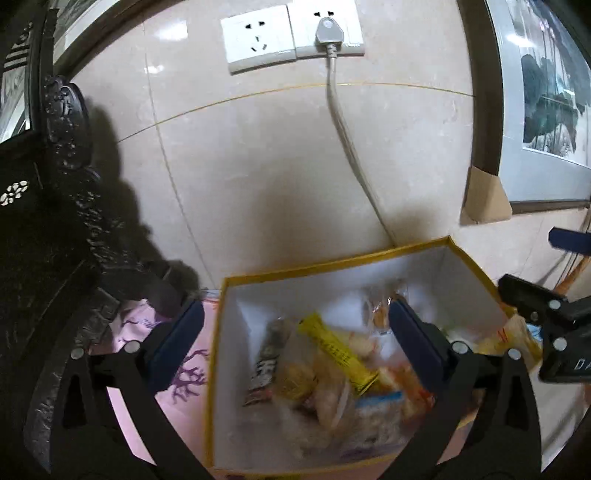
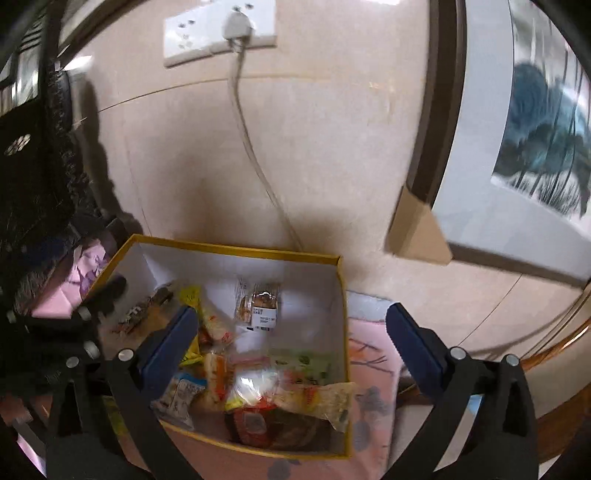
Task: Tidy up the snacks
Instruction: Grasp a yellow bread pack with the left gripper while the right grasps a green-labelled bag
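1. Snacks in crinkled plastic wrappers lie heaped in a yellow-edged, white-lined cardboard box (image 1: 332, 264), open at the top, on a pink cloth printed with purple branches (image 1: 184, 373).
2. The left gripper (image 1: 295, 347), black-framed with dark blue pads, hangs over the box with its fingers spread wide and nothing between them; one finger (image 1: 177, 343) is over the pink cloth outside the left wall, the other (image 1: 413, 343) over the box's contents.
3. The right gripper (image 2: 291, 343) is likewise spread and empty, one pad (image 2: 166, 347) above the snacks, the other (image 2: 413, 343) past the right wall over the cloth.
4. In the pile: a long yellow stick packet (image 1: 338, 350) lying diagonally, a dark wrapped bar with white lettering (image 1: 264, 365) beside it, and pale glossy bags underneath.
5. The right wrist view adds a clear-wrapped brown pastry with a white label (image 2: 260, 304) near the far wall, a red-topped round cup (image 2: 251, 421) at the near edge and a see-through bag with green print (image 2: 332, 398) touching it.
6. Behind the box rises a polished beige tiled wall (image 1: 258, 166) carrying white double sockets (image 1: 291, 35); a grey plug and cable (image 1: 334, 74) run down behind the box.
7. A dark carved wooden piece of furniture (image 1: 55, 221) stands at left; a framed ink painting (image 1: 546, 99) with a brown cardboard corner guard (image 1: 484, 199) leans at right.
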Tool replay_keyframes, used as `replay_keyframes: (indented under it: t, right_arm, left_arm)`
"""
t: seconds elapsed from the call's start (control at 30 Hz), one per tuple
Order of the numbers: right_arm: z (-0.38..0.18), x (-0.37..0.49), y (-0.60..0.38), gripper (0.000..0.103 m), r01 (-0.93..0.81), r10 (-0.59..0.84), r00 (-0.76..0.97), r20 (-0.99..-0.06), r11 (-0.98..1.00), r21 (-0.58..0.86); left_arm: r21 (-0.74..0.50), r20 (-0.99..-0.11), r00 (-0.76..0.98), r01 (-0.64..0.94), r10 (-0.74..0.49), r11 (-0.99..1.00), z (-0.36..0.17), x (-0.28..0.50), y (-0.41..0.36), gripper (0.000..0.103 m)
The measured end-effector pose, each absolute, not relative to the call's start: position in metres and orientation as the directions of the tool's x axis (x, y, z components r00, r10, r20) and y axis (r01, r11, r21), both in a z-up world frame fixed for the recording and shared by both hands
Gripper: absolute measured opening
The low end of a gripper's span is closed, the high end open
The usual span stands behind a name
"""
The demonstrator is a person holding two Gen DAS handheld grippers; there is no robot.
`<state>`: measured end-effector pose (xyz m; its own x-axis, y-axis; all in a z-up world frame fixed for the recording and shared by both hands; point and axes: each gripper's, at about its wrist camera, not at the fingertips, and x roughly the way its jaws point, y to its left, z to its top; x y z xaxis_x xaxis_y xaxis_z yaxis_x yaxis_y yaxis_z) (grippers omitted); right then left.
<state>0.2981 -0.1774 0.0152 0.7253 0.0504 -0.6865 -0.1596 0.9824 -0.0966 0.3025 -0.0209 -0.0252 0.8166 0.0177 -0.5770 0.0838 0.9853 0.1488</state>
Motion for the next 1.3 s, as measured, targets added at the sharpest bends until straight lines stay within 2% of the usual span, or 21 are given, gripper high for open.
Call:
replay_keyframes:
  t: [0.1,0.2,0.33,0.4,0.5,0.67,0.9,0.93,0.97,1.03,1.17,1.23,1.3]
  right_arm:
    - [0.02,0.278,-0.17,0.102,-0.192,0.054,0.703,-0.709,0.974,-0.117]
    - [0.015,0.241,-0.146,0.102,-0.321,0.172,0.646,-0.743,0.945,-0.06]
    - [-0.033,0.195,-0.099,0.102,-0.386,0.262,0.543,-0.798,0.922,0.04]
    - [-0.06,0.184,-0.079,0.102,-0.349,0.276,0.511,-0.814,0.932,0.097]
    - [-0.097,0.173,-0.041,0.102,-0.3,0.297,0.489,-0.82,0.94,0.161]
    - [-0.137,0.177,0.015,0.102,-0.309,0.235,0.504,-0.831,0.948,0.08]
    - [-0.166,0.199,0.04,0.102,-0.299,0.158,0.478,-0.864,0.954,0.008]
    - [-0.166,0.198,0.039,0.08,-0.304,0.161,0.484,-0.86,0.953,0.008]
    - [-0.165,0.196,0.038,0.066,-0.307,0.168,0.488,-0.856,0.952,0.011]
    - [-0.163,0.192,0.037,0.062,-0.307,0.165,0.467,-0.869,0.952,0.016]
    - [-0.146,0.175,0.007,0.061,-0.278,0.251,0.401,-0.881,0.95,0.144]
    - [-0.127,0.156,-0.01,0.061,-0.292,0.232,0.437,-0.869,0.951,0.107]
    - [-0.112,0.142,-0.031,0.061,-0.293,0.229,0.441,-0.868,0.951,0.102]
  left_arm:
    - [0.17,-0.612,0.787,0.026,0.085,0.985,-0.028,0.274,0.009,0.101]
    - [0.186,-0.668,0.728,-0.034,0.152,0.982,-0.048,0.214,0.06,0.101]
    - [0.298,-0.764,0.55,-0.164,0.338,0.94,-0.095,0.129,0.125,0.101]
    - [0.315,-0.805,0.465,-0.194,0.37,0.929,-0.114,0.092,0.145,0.101]
    - [0.301,-0.838,0.401,-0.223,0.369,0.927,-0.131,0.053,0.159,0.101]
    - [0.258,-0.872,0.371,-0.206,0.319,0.944,-0.15,0.019,0.159,0.101]
    - [0.208,-0.867,0.411,-0.214,0.281,0.954,-0.158,0.013,0.151,0.101]
    - [0.195,-0.871,0.407,-0.224,0.273,0.955,-0.16,0.017,0.151,0.101]
    - [0.186,-0.872,0.41,-0.231,0.269,0.955,-0.161,0.019,0.151,0.101]
    - [0.187,-0.874,0.397,-0.257,0.28,0.948,-0.164,0.027,0.15,0.101]
    - [0.199,-0.868,0.385,-0.307,0.313,0.931,-0.156,0.047,0.142,0.101]
    - [0.224,-0.861,0.366,-0.35,0.352,0.91,-0.149,0.064,0.137,0.101]
    - [0.175,-0.865,0.382,-0.377,0.324,0.91,-0.143,0.078,0.134,0.101]
